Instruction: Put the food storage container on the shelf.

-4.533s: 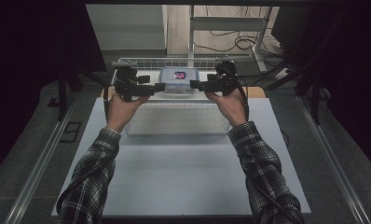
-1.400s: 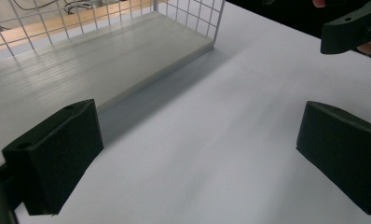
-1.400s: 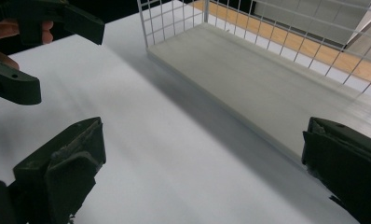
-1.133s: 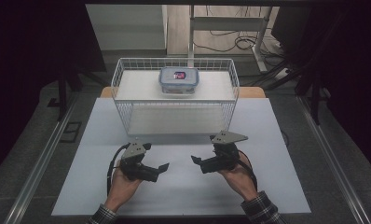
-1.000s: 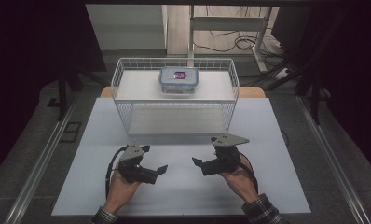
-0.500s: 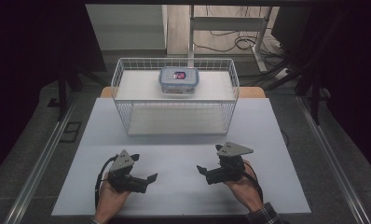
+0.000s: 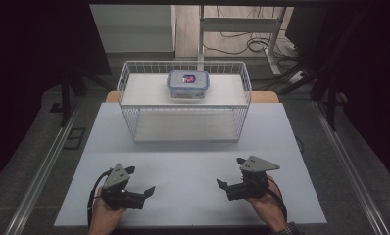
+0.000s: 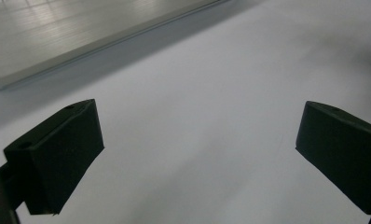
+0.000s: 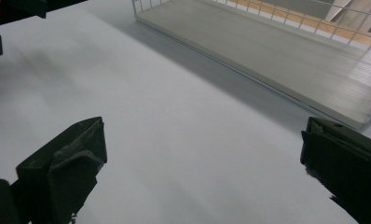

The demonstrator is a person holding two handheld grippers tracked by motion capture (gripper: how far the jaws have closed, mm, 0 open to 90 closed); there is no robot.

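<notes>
There is one wire basket (image 7: 183, 105) at the back of the bench (image 7: 193, 196), with one box (image 7: 187, 83) inside it. Two grippers have moved back, far from the basket. The left gripper (image 7: 141, 183) and right gripper (image 7: 230, 177) sit low, pointing inward, fingers wide apart and holding nothing.

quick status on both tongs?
Left tongs: open, holding nothing, over the bare white table.
Right tongs: open, holding nothing.
</notes>
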